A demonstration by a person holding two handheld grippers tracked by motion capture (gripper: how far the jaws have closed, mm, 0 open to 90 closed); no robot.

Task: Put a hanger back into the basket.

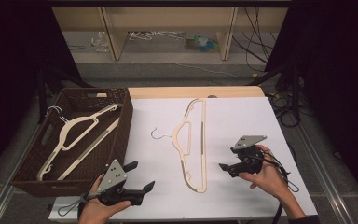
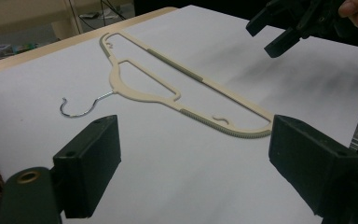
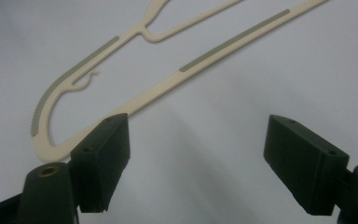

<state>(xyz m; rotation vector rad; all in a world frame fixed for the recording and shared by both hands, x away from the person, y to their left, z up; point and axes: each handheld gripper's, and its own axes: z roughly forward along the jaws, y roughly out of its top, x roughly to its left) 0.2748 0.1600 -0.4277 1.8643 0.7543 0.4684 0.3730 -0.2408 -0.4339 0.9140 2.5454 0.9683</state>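
A cream plastic hanger [image 1: 191,144] with grey grip strips lies flat on the white table top, its metal hook [image 1: 157,134] pointing left. My left gripper [image 1: 141,175] is open near the front edge, left of the hanger's near end. My right gripper [image 1: 228,158] is open just right of that end. In the left gripper view the hanger [image 2: 168,88] lies beyond the spread jaws [image 2: 200,163], with the right gripper [image 2: 284,28] at top right. In the right gripper view the hanger's long bar [image 3: 235,40] runs ahead of the open jaws [image 3: 203,158]. Nothing is held.
A dark woven basket [image 1: 126,126] stands at the table's left edge and holds two more cream hangers [image 1: 74,128]. Beyond the table's far edge are wooden shelf legs [image 1: 227,32], loose items on the floor and cables [image 1: 284,107] at the right.
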